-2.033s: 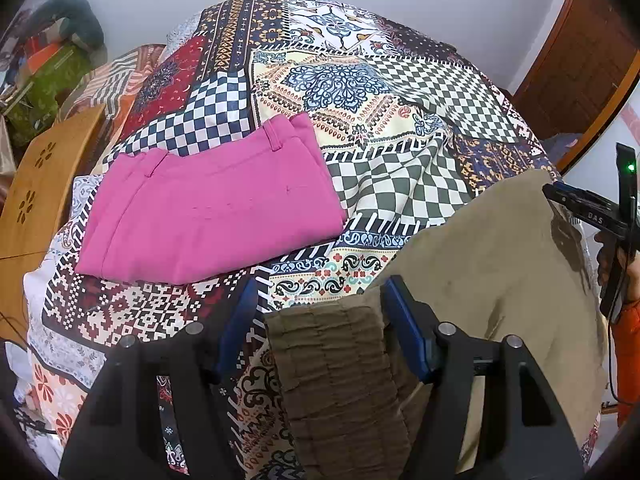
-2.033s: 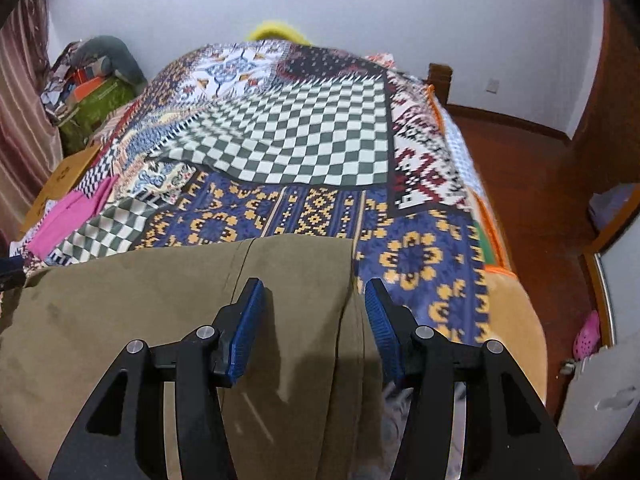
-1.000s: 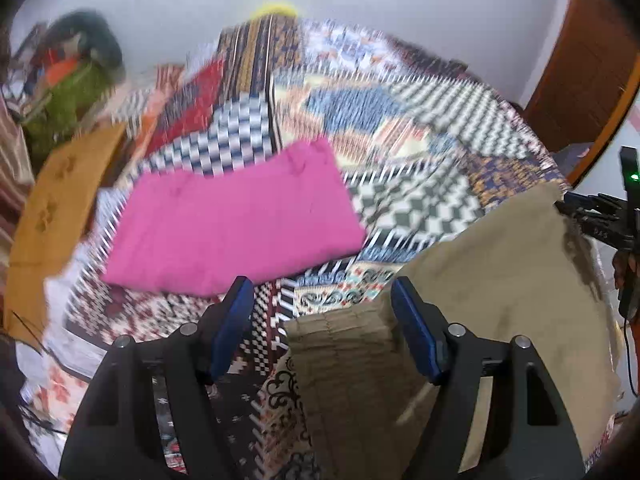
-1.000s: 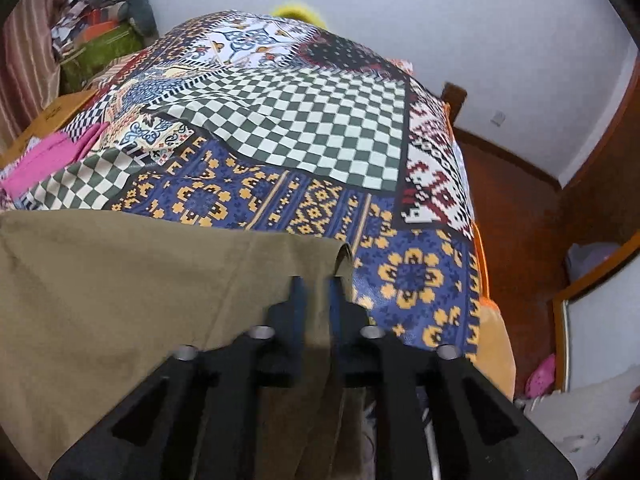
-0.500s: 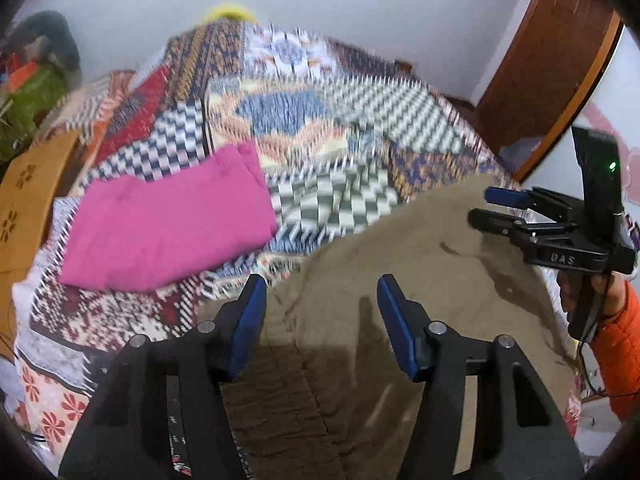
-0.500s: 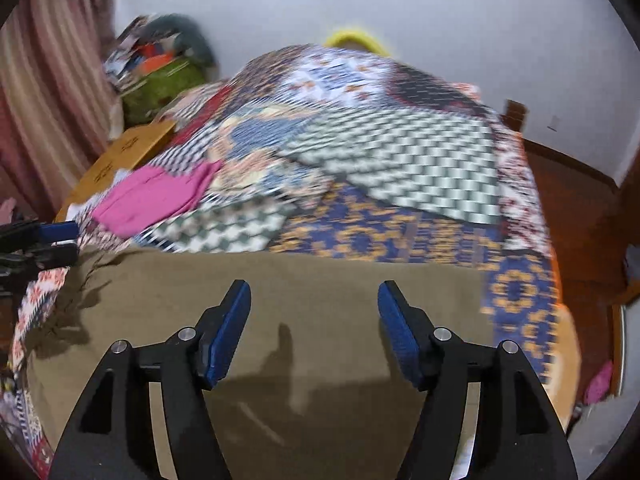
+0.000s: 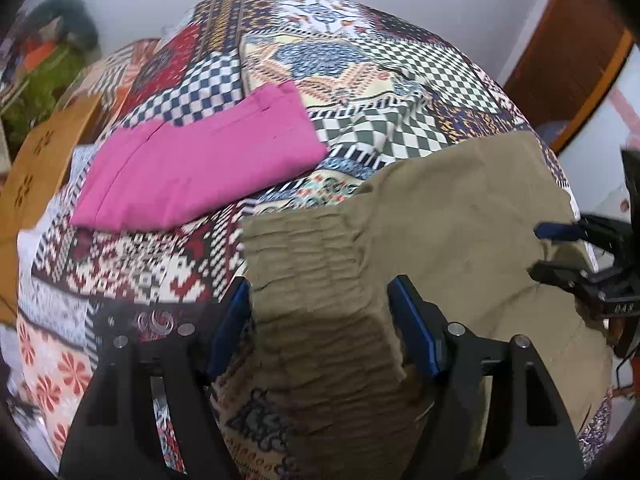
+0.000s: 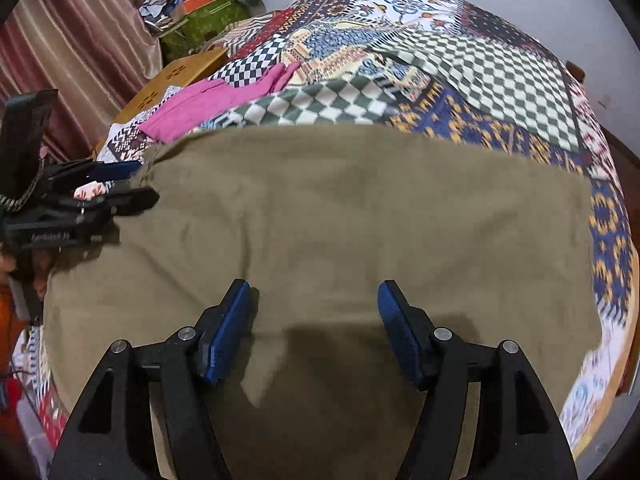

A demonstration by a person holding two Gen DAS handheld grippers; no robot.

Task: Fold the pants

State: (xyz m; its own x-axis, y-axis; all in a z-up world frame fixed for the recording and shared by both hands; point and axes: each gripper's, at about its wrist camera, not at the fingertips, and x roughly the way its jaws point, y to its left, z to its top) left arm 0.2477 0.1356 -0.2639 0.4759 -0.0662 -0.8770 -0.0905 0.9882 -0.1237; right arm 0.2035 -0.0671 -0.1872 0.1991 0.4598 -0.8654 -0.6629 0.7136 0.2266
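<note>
The olive pants (image 8: 340, 216) are spread sideways across the bed (image 8: 500, 80). Their gathered waistband (image 7: 316, 264) lies ungripped between the left gripper's (image 7: 320, 328) opening jaws; the right gripper (image 8: 314, 328) hangs open, empty, mid-leg.

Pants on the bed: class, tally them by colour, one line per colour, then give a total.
Pink pants, folded: 1
Olive-brown pants, spread flat: 1
Total: 2
</note>
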